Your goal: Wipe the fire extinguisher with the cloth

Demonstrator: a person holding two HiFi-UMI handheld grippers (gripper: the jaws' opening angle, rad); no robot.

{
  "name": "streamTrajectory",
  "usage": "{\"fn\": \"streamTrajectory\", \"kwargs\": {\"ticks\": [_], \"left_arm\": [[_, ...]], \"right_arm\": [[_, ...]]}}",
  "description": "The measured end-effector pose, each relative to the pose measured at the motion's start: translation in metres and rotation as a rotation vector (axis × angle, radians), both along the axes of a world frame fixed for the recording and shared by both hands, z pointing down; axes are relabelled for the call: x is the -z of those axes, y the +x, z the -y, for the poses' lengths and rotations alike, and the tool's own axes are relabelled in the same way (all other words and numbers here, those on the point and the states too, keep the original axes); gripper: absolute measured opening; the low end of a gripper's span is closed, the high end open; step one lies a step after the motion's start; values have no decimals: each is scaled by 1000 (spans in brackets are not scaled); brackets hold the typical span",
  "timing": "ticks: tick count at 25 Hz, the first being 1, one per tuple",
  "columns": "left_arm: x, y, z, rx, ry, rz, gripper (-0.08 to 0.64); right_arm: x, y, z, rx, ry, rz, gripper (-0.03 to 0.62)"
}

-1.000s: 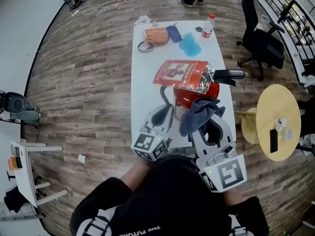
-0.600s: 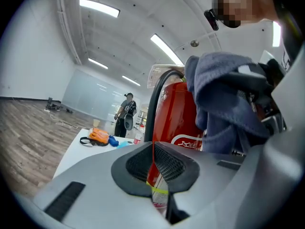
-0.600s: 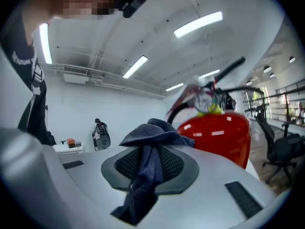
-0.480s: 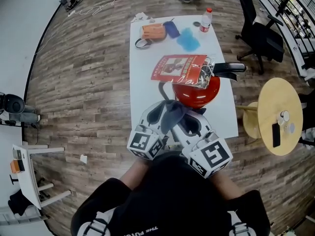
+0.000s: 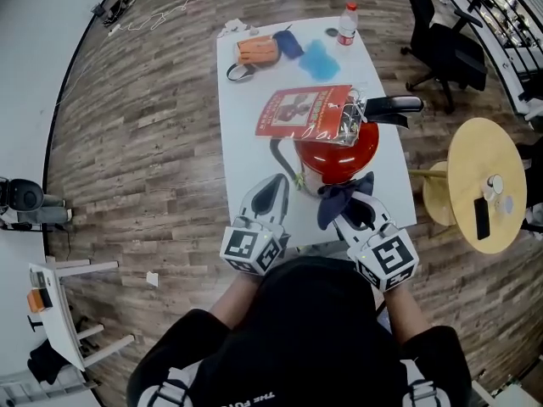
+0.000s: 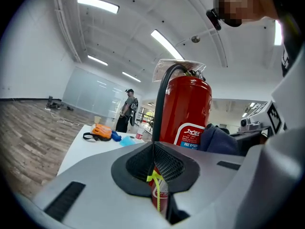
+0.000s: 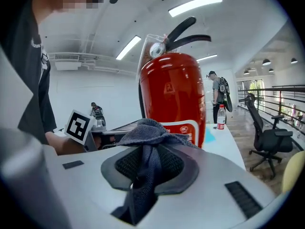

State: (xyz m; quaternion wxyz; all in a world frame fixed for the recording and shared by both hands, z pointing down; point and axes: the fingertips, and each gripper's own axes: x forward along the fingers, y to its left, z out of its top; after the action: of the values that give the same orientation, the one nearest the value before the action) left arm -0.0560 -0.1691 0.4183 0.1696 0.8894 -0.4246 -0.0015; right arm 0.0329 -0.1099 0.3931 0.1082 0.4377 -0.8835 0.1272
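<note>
Pinching a yellow-tied tag [image 6: 157, 193], left gripper [image 5: 281, 183] fingers are closed on it; a tug could tip the upright fire extinguisher [image 5: 336, 153] near the surface's [image 5: 246, 125] front edge. Right gripper [image 5: 349, 211] fingers clamp the bunched cloth [image 5: 336, 199] by its base; it may slip. Far end: capped bottle [image 5: 346, 24], orange pouch [image 5: 256, 51], contents unreadable.

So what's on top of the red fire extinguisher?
A clear plastic cover and a red printed sheet lie over the top of the fire extinguisher. Its black handle pokes out sideways. The parts beneath the sheet are hidden from above.
</note>
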Motion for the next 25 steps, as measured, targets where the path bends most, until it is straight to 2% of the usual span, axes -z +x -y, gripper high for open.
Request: {"fn": "streamTrajectory", "kwargs": {"ticks": [3, 5, 7, 9, 12, 13, 15, 17, 21, 25], "left_arm": [[2, 4, 0, -9, 2, -13, 26], [2, 5, 1, -13, 2, -17, 26], [1, 7, 1, -13, -1, -14, 26], [1, 9, 2, -13, -2, -9, 26], [0, 10, 2, -12, 1, -1, 26], [0, 10, 3, -6, 2, 0, 26], [0, 9, 3, 10, 0, 1, 26], [0, 8, 3, 26, -2, -1, 26], [2, 11, 2, 71, 0, 7, 26], [3, 11, 3, 129, 6, 37, 26]], "right_arm": [[22, 47, 8, -151, 94, -17, 81], [60, 69, 20, -205, 207, 43, 81], [102, 73, 30, -193, 320, 86, 81], [136, 69, 34, -179, 424, 31, 81], [170, 38, 24, -45, 509, 15, 81], [175, 26, 24, -5, 522, -27, 81], [170, 16, 29, 26, 529, -157, 81], [160, 25, 33, 28, 484, -199, 81], [145, 74, 54, 1, 361, -60, 81], [117, 93, 83, 17, 330, -26, 81]]}}
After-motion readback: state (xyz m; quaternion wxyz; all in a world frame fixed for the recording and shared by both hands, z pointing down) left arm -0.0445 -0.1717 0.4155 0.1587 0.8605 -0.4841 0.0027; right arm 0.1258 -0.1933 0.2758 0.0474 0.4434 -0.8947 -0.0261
